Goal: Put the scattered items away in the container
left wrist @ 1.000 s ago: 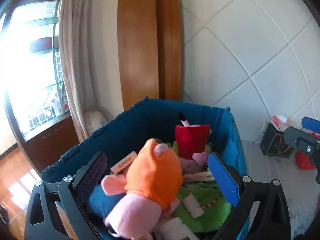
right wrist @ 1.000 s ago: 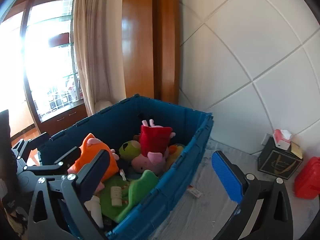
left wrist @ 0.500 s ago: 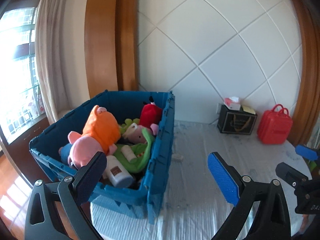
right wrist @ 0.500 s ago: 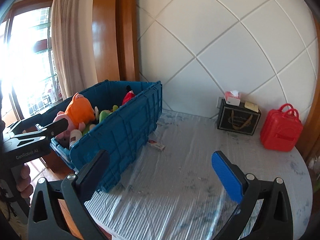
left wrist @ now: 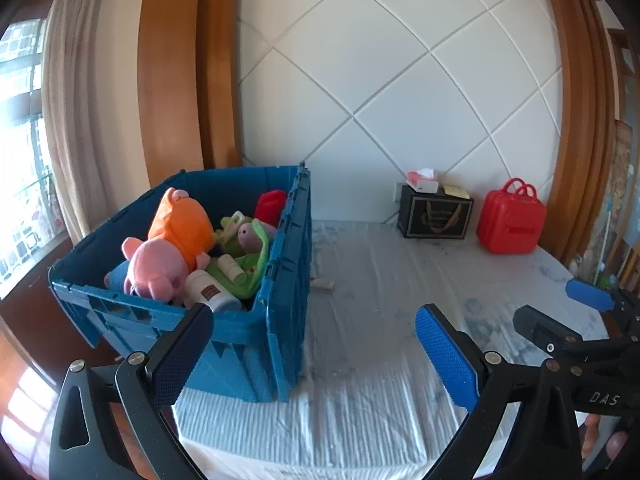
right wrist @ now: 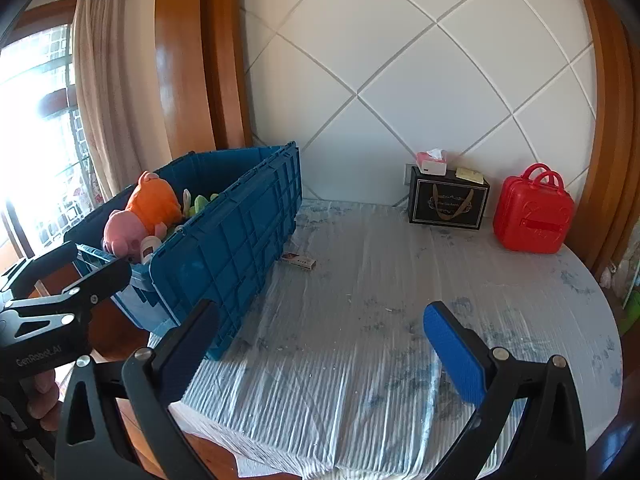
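Observation:
A blue plastic crate (left wrist: 280, 320) (right wrist: 240, 240) stands on the table's left end. It holds a pink and orange pig plush (left wrist: 172, 248) (right wrist: 140, 216), a red plush (left wrist: 272, 204), a green plush (left wrist: 244, 264) and white bottles (left wrist: 210, 294). My left gripper (left wrist: 316, 354) is open and empty, in front of the crate's near right corner. My right gripper (right wrist: 320, 344) is open and empty above the table's front edge, to the right of the crate. A small flat box (right wrist: 298, 261) (left wrist: 322, 283) lies on the table beside the crate.
A black gift box (right wrist: 448, 202) with a pink tissue pack (right wrist: 432, 162) on top and a red toy suitcase (right wrist: 532, 216) stand at the back right by the white wall. The table (right wrist: 360, 340) has a wrinkled pale cover. Window and curtain at left.
Both grippers have drawn back and away from the crate, from directly over the toys to the table's front. Both stay open and empty.

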Tool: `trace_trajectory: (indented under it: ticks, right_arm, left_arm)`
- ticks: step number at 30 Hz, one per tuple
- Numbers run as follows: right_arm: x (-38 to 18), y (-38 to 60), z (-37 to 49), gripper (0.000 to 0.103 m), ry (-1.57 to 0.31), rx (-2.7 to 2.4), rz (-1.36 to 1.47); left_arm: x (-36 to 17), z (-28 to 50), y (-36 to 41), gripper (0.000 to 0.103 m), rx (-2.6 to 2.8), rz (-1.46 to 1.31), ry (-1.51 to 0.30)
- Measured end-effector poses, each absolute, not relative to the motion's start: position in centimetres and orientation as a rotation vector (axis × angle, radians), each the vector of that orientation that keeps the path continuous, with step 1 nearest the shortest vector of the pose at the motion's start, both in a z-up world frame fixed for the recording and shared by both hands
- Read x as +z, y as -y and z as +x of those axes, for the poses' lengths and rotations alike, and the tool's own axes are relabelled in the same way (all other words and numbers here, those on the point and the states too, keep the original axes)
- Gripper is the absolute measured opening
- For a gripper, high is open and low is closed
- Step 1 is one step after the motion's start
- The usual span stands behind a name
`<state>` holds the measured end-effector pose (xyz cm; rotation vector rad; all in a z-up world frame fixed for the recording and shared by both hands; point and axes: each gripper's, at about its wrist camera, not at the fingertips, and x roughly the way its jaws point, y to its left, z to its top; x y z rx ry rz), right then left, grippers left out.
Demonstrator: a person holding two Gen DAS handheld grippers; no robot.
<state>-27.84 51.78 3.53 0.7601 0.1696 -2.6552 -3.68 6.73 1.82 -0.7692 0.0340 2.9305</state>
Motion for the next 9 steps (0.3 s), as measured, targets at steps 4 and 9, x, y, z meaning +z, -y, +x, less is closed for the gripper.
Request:
trace_trajectory:
  ticks: [4, 9]
  right_arm:
    - [3.2, -51.5, -27.1, 0.103, -0.172, -2.668, 0.786]
    - [3.4, -51.4, -26.3, 0.103, -0.182, -2.681, 0.777]
  left_arm:
    - [1.7, -3.1, -6.0, 0.102, 2.941, -0.781, -0.024]
    - [1.9, -2.3, -5.7, 0.102, 2.950, -0.769, -0.038]
